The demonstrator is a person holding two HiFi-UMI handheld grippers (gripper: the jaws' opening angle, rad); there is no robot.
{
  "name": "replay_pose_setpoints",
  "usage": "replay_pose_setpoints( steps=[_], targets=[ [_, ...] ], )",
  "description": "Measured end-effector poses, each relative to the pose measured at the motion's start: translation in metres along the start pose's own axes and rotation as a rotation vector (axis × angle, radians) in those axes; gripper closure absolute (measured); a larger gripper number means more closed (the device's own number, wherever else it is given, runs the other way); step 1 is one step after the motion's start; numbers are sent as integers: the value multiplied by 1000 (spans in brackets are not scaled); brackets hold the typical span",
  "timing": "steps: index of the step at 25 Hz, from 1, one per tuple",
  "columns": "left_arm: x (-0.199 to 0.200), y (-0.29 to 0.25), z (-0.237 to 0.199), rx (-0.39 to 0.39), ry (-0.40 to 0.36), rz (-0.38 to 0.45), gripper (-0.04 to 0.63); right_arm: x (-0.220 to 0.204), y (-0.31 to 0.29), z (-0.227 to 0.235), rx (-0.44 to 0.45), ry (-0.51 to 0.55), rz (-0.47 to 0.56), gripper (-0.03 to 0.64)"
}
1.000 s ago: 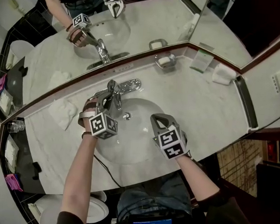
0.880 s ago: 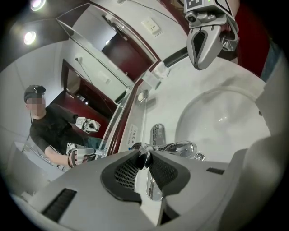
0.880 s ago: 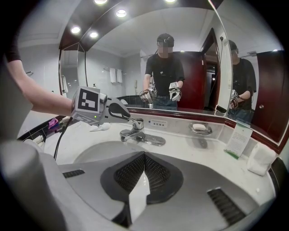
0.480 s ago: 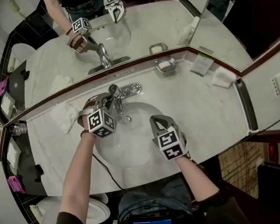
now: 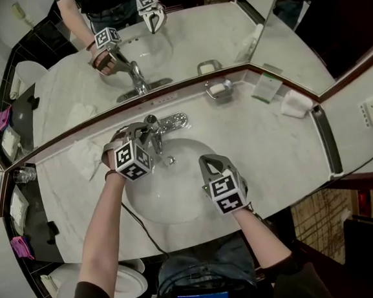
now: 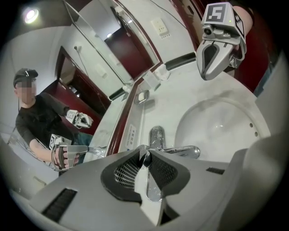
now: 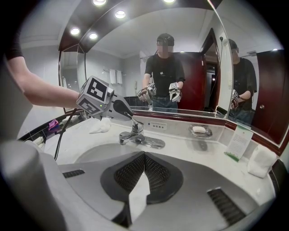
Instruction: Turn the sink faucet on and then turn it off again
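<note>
Left gripper [image 5: 147,130] shifted left, its view shows fingers [image 6: 124,170] pinching lever [image 6: 152,187]

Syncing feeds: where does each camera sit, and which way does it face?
Head view: on the head, steeply down at the sink; both forearms, left gripper, right gripper.
Left gripper view: on that gripper, along jaws shut on the handle, sink beyond.
Right gripper view: on that gripper, over shut jaws, facing the mirror.
Shared: the faucet.

My marble tabletop [image 5: 271,143] carries the basin [image 5: 176,193], faucet [image 5: 173,119], soap dish [image 5: 219,87], a card [image 5: 267,87], a cloth [image 5: 82,155] and a folded towel [image 5: 296,104].
</note>
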State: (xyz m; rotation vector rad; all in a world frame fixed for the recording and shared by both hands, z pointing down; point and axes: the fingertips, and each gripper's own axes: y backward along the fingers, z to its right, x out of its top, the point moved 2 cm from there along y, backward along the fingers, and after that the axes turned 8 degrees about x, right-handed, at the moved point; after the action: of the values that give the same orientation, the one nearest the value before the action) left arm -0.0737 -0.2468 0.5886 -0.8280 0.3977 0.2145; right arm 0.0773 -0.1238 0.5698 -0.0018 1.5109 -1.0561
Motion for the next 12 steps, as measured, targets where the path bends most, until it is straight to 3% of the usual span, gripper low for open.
replay_pose_setpoints(
  steps=[7,12],
  targets=[
    [-2,-1,1,-15,19,-12,522,-2,2,-2,1,0,-3,595],
    [-3,15,-1,32,-13,-23,463,0,5,-6,17,10,-8,595]
  ],
)
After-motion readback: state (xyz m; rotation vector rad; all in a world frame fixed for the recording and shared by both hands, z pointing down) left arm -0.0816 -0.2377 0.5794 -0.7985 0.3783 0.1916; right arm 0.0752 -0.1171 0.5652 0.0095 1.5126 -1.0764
